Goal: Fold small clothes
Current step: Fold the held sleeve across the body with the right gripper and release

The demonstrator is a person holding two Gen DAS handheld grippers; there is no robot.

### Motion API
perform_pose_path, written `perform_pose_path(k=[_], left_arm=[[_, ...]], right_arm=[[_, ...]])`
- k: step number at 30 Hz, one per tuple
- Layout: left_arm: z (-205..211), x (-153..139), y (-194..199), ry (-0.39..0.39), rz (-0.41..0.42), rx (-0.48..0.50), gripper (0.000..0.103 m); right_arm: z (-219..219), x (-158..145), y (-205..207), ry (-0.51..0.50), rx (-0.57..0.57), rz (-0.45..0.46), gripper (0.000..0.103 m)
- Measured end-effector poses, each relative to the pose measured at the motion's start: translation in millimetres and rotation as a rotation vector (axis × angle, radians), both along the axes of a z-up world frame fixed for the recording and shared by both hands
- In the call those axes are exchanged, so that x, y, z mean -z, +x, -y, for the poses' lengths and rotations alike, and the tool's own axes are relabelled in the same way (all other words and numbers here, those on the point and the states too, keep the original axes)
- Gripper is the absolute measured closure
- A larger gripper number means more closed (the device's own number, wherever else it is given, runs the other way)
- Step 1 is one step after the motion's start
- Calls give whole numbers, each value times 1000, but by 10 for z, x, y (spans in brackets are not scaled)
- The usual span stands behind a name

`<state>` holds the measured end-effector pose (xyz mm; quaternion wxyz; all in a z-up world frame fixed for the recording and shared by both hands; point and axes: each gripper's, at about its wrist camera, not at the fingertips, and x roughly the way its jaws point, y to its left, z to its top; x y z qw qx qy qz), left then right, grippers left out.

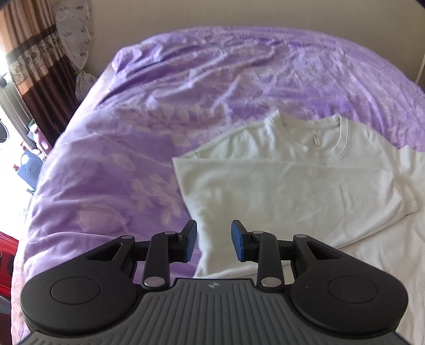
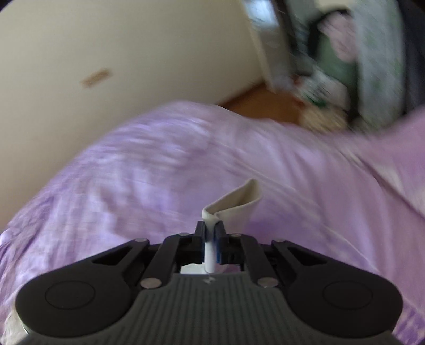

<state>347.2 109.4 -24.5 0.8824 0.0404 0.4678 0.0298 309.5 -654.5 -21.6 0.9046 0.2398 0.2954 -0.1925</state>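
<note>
A white T-shirt (image 1: 292, 180) lies on the purple bedspread (image 1: 132, 148) in the left wrist view, collar at the far side, its left sleeve side folded inward over the body. My left gripper (image 1: 213, 240) is open and empty, just above the shirt's near left edge. In the blurred right wrist view, my right gripper (image 2: 211, 232) is shut on a fold of the white shirt fabric (image 2: 236, 203), which sticks up past the fingertips above the purple bedspread (image 2: 132, 172).
A cream wall (image 1: 239, 13) runs behind the bed. Brown curtains (image 1: 32, 53) and floor clutter (image 1: 29, 164) are at the left. In the right wrist view a wooden floor (image 2: 260, 100) and blurred hanging items (image 2: 345, 53) lie beyond the bed.
</note>
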Motion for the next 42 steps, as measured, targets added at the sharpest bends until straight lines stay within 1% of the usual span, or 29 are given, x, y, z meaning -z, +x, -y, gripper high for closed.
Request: perform_pose_path(k=[2,4,6,7,9,11,13,15,18,22,25,27,30,32,33,35,36,37,38,39,40,42], left_arm=[[-86,-127,-89,-23,24,1,67],[-172,-248,-188,-43,43,11,67],[-227,-334,-282,-39,55,41,67],[-243,-360,-327,-22,58,56,67],[-287,-389,-396,1,66,55,67],[-361,-412,-464,-21,72,47,67],[-418,-406,-517,-45,85,56,67],[-436,-354,-561,-50,83,79,67],[-451,-267,-600,-64,65,99,67],[-519,-199,-640,-102,56,111,67],[-532,-125,-616,-97,41,131,67],[-538,-59,-587,-110,27,139,67],[-553,62,-549,-154,7,148,67],[-549,156,-518,-178,-17,155,67],[-543,200,-498,-189,-30,157,67],[-526,253,-466,-211,-46,158,67],[-516,264,-459,-228,-44,160,66],[-504,278,-451,-250,-40,162,62],[-491,287,-437,-279,-34,164,56],[-475,300,-423,-310,-28,166,54],[-451,313,-394,-343,-26,168,51],[-387,347,-323,-400,-27,173,50]], right_arm=[[-372,-363,98,-17,-82,50,101],[-805,-705,187,-25,-193,97,101],[-1280,-982,268,-37,-313,130,101],[-1521,-1094,320,-44,-364,136,101],[-1999,-1249,400,-40,-453,149,101],[-2477,-1295,496,-22,-531,152,101],[-2968,-1222,613,0,-623,138,101],[-3437,-1050,725,18,-692,112,101],[-4095,-598,863,75,-769,33,101],[-4902,162,886,106,-866,-116,101],[-5289,676,824,117,-922,-214,101],[-5483,973,773,119,-956,-261,101],[-5665,1241,649,105,-998,-309,101],[-5660,1358,645,126,-1012,-333,100],[-5640,1389,650,143,-1015,-344,96],[-5603,1413,679,195,-1031,-358,91],[-5580,1354,676,208,-1039,-359,88],[-5566,1313,676,210,-1055,-355,85],[-5556,1235,700,205,-1072,-344,78],[-5521,1155,699,196,-1086,-326,71],[-5467,1062,702,186,-1091,-307,70],[-5308,867,724,160,-1080,-280,70]])
